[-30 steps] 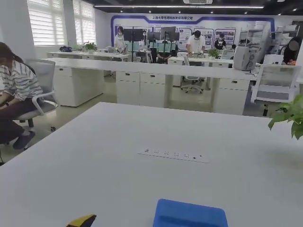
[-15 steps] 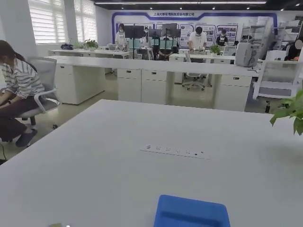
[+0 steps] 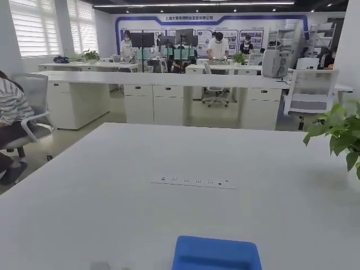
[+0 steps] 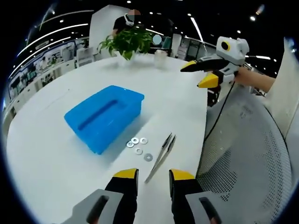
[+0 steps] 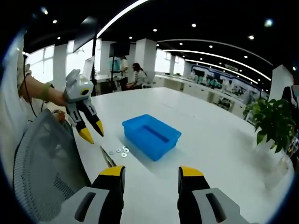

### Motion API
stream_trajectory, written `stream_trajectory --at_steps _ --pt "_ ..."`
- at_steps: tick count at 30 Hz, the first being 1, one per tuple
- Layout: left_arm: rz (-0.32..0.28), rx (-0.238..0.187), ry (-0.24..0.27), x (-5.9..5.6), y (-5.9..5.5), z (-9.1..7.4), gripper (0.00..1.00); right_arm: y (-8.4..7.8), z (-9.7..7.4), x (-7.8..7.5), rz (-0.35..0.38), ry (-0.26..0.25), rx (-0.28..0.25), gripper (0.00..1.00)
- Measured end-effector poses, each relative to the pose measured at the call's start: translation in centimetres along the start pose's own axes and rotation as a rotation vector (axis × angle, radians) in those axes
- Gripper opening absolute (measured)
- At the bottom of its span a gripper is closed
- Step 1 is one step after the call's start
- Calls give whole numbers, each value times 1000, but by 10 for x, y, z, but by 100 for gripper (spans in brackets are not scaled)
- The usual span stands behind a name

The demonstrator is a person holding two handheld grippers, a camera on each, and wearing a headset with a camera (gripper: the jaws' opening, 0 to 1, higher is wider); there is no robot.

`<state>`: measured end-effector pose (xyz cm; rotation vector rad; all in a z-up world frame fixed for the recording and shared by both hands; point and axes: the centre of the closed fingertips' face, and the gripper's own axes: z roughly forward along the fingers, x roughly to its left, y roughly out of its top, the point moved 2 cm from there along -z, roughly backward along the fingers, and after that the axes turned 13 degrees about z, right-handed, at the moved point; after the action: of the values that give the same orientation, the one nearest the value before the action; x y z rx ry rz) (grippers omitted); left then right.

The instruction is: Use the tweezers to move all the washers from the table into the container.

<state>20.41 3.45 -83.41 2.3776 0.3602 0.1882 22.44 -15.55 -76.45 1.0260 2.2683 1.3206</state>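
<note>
A blue container (image 3: 216, 253) (image 4: 103, 116) (image 5: 152, 135) stands on the white table (image 3: 112, 191). Several washers (image 4: 138, 144) (image 5: 119, 151) lie loose beside it near the table edge. Thin metal tweezers (image 4: 161, 150) (image 5: 107, 156) rest flat next to the washers, untouched. My left gripper (image 4: 154, 175) (image 5: 92, 131) hangs open above the tweezers, a short way off. My right gripper (image 5: 152, 172) (image 4: 200, 73) is open too, held in the air farther from the washers, with nothing between its jaws.
A grey mesh chair (image 4: 252, 154) (image 5: 46, 158) sits close to the table edge by the tweezers. A potted plant (image 3: 337, 135) (image 4: 126, 42) stands at the table's far side. A socket strip (image 3: 194, 181) is set into the tabletop. People work at distant desks.
The head view has swung, so the scene sits further left. A yellow jaw tip at the bottom left one second ago has dropped out of that view.
</note>
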Motion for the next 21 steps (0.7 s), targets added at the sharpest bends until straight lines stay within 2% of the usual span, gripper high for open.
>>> stream_trajectory --at_steps 1,4,7,13,14,16,18,20,21 --pt "20 37 -12 0 -4 4 22 0 1 2 -5 8 3 43" --pt "62 95 -46 -1 -10 11 23 -1 6 11 -13 28 14 41" --pt "132 158 -64 0 -16 16 20 -5 10 17 -22 46 36 39" --pt "184 186 -88 0 -16 25 15 -12 17 22 -30 71 73 34" --pt "206 204 -92 0 -17 26 14 -12 18 23 -30 77 76 33" --pt "250 219 -95 1 -17 28 11 -13 20 24 -27 84 77 32" --pt "245 222 -98 1 -15 30 8 -13 21 25 -22 94 78 31" --pt "287 233 -95 2 -16 29 6 -13 23 27 -15 104 72 28" --pt "284 238 -99 2 -16 29 5 -12 23 28 -11 110 66 26"
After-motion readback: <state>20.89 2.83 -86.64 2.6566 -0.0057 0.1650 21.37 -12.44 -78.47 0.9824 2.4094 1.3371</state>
